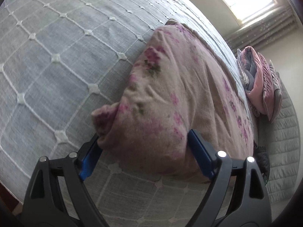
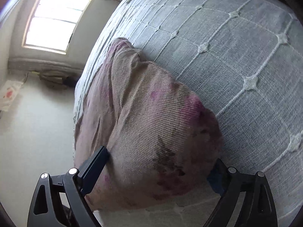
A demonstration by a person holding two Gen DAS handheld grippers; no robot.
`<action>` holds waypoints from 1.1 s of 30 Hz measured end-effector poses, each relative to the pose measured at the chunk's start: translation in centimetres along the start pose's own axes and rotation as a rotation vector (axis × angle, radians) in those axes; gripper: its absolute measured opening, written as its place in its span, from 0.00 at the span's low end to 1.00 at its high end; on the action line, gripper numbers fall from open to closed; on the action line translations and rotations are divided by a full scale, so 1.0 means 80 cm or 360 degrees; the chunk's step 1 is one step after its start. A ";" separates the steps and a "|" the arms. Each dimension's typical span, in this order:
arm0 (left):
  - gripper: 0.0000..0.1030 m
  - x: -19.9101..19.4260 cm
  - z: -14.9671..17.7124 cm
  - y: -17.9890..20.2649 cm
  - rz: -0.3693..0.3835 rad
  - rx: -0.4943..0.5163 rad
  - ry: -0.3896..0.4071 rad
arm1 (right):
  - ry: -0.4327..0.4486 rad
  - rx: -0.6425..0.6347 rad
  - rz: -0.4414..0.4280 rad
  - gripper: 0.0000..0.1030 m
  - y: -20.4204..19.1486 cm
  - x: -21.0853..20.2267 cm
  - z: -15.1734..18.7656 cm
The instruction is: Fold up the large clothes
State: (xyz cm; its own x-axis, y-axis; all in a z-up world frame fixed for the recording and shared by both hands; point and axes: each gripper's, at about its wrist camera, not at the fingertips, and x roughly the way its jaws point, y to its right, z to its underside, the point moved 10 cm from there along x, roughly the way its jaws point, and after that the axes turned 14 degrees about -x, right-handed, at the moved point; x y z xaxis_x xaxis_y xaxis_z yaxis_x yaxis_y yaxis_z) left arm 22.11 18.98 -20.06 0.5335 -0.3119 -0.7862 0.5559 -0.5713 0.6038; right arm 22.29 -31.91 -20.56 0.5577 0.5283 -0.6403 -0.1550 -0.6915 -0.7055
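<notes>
Left wrist: both spread-jawed grippers, left gripper (image 1: 144,143) and right gripper (image 2: 161,162), straddle bunched ribbed floral garment (image 1: 170,94).

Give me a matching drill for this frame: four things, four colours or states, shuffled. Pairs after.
Things:
1. floral garment
2. bedspread
3. folded bedding pile
4. left gripper

Places or states:
A. grey, with a white stitched diamond grid
B. stacked at the far end of the bed
C. open, fingers on either side of bunched cloth
D. pale pink, purple flowers, lying along the bed edge

Pairs: 1-D, 2-A, 3-B, 4-C

The right gripper likewise straddles the garment, jaws wide.
</notes>
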 end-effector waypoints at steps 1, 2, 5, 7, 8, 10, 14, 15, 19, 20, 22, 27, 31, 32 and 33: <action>0.85 0.000 0.000 -0.001 -0.0008 -0.0002 0.0003 | 0.0008 0.0011 0.0024 0.93 -0.001 0.000 0.001; 0.85 0.000 0.000 -0.001 -0.0020 0.0000 0.0007 | 0.0012 0.0015 0.0044 0.93 -0.001 0.000 0.002; 0.85 -0.002 0.003 -0.002 -0.0031 -0.0045 0.0003 | 0.0036 0.0079 0.0077 0.93 0.001 -0.004 0.013; 0.85 -0.003 0.006 0.000 -0.0028 -0.0062 -0.0008 | 0.0058 0.0116 0.0110 0.93 0.000 -0.005 0.018; 0.85 -0.003 0.007 0.000 -0.0032 -0.0060 -0.0011 | 0.0071 0.0132 0.0126 0.93 0.000 -0.005 0.018; 0.85 -0.003 0.009 0.002 -0.0033 -0.0074 -0.0019 | 0.0096 0.0161 0.0158 0.93 -0.002 -0.004 0.019; 0.85 -0.003 0.017 0.004 -0.0002 -0.0121 -0.0079 | 0.0121 0.0207 0.0166 0.93 -0.002 -0.004 0.021; 0.85 -0.005 0.020 0.003 0.0005 -0.0124 -0.0090 | 0.0123 0.0215 0.0159 0.93 -0.001 -0.005 0.021; 0.85 -0.006 0.038 0.009 0.0147 -0.0205 -0.0233 | 0.0129 0.0244 0.0138 0.94 0.000 -0.006 0.023; 0.85 -0.006 0.043 0.014 0.0198 -0.0227 -0.0277 | 0.0133 0.0258 0.0128 0.94 0.001 -0.006 0.023; 0.85 -0.002 0.045 0.019 0.0244 -0.0236 -0.0295 | 0.0149 0.0313 0.0090 0.94 0.003 -0.007 0.025; 0.88 0.020 0.039 0.020 0.0304 -0.0374 -0.0290 | 0.0212 0.0409 0.0028 0.94 0.004 -0.016 0.037; 0.89 0.039 0.031 0.021 0.0337 -0.0467 -0.0291 | 0.0258 0.0456 -0.0002 0.94 0.006 -0.014 0.037; 0.89 0.041 0.029 0.020 0.0351 -0.0499 -0.0283 | 0.0266 0.0465 -0.0009 0.94 0.007 -0.016 0.038; 0.89 0.042 0.026 0.019 0.0363 -0.0526 -0.0271 | 0.0275 0.0472 -0.0016 0.93 0.009 -0.019 0.040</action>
State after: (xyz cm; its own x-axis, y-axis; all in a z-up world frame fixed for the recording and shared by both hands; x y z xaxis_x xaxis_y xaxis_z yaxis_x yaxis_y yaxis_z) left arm 23.37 15.47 -22.05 0.5687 -0.5386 -0.6217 0.6250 -0.2084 0.7523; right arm 18.74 -31.68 -21.08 0.6865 0.4255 -0.5896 -0.3649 -0.4998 -0.7855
